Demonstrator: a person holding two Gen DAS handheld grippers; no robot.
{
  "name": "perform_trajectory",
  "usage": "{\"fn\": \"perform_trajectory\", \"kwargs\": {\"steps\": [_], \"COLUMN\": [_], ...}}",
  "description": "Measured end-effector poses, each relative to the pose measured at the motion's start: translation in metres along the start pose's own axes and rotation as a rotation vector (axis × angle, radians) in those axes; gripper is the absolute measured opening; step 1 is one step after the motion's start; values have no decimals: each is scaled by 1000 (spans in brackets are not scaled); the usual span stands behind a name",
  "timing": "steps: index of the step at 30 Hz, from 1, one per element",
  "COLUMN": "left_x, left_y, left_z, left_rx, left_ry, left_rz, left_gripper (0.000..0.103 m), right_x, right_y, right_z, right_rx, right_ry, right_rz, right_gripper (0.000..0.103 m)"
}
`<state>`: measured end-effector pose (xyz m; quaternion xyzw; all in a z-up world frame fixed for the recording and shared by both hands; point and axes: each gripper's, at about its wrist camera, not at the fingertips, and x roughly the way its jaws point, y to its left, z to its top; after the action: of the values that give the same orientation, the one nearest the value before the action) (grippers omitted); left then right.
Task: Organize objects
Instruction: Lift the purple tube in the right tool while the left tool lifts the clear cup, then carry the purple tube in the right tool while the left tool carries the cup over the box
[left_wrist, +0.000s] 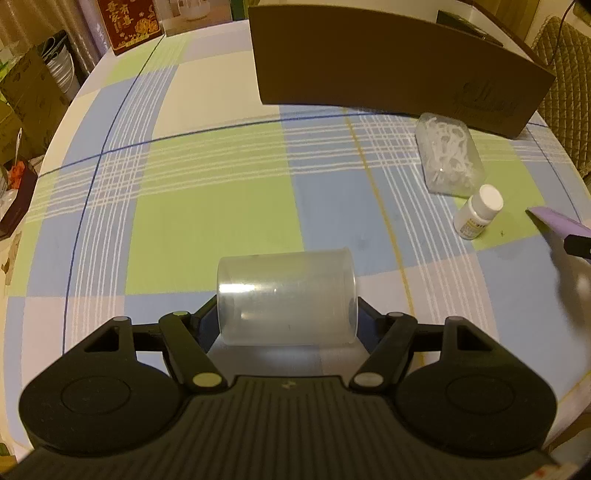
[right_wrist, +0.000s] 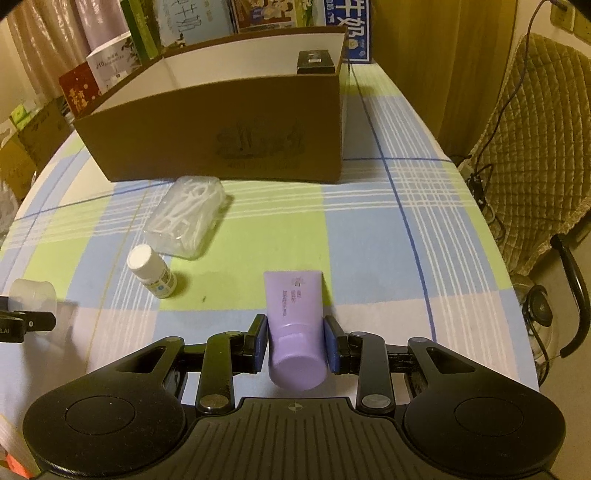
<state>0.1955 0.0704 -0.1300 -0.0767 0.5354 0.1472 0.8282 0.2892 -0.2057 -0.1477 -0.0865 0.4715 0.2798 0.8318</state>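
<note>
My left gripper (left_wrist: 287, 325) is clamped on a clear plastic cup (left_wrist: 286, 297). The cup lies sideways between the two fingers, above the checked tablecloth (left_wrist: 207, 206), and I see nothing inside it. My right gripper (right_wrist: 295, 341) is closed on a purple tube (right_wrist: 295, 325); the blue pads (right_wrist: 261, 343) press both its sides, with the cap end toward the camera and the flat end pointing away.

A little farther, on the cloth, stands a small white bottle (right_wrist: 152, 271) with a white cap. Just beside it, further away, lies a clear plastic box (right_wrist: 186, 216) filled with white floss picks. Both rest on the table, between my grippers and the big box.

At the far side stands an open cardboard box (right_wrist: 221, 129). The right wrist view looks over its rim: the inside walls are white, and a dark rectangular object (right_wrist: 316, 62) is in the right corner. What else is in the box, I cannot tell.

The left wrist view shows only the brown outer wall of this box (left_wrist: 388, 62), not the inside. It also shows the white bottle (left_wrist: 478, 212), the floss box (left_wrist: 448, 155) and the tip of the purple tube (left_wrist: 557, 221) at the right edge. The right wrist view shows the clear cup (right_wrist: 33, 295) at its left edge, and a quilted chair (right_wrist: 532, 122) beside the table.
</note>
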Motion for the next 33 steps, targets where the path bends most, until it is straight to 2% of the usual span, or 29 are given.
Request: {"fn": "perform_trajectory", "kwargs": {"steps": [25,33], "left_x": [-12,-18], "left_y": [-1,-2], "left_z": [17,29], "left_rx": [34,45], "left_ry": [-27,-53], "left_rz": [-20,-28], "left_gripper": [69,69], "right_x": [-17,-34], "right_y": [5,12], "right_z": [13,29], "right_rx": [14,6], "right_ry": [-59,-108], "right_rz": [28,69], "right_gripper": [29,29]}}
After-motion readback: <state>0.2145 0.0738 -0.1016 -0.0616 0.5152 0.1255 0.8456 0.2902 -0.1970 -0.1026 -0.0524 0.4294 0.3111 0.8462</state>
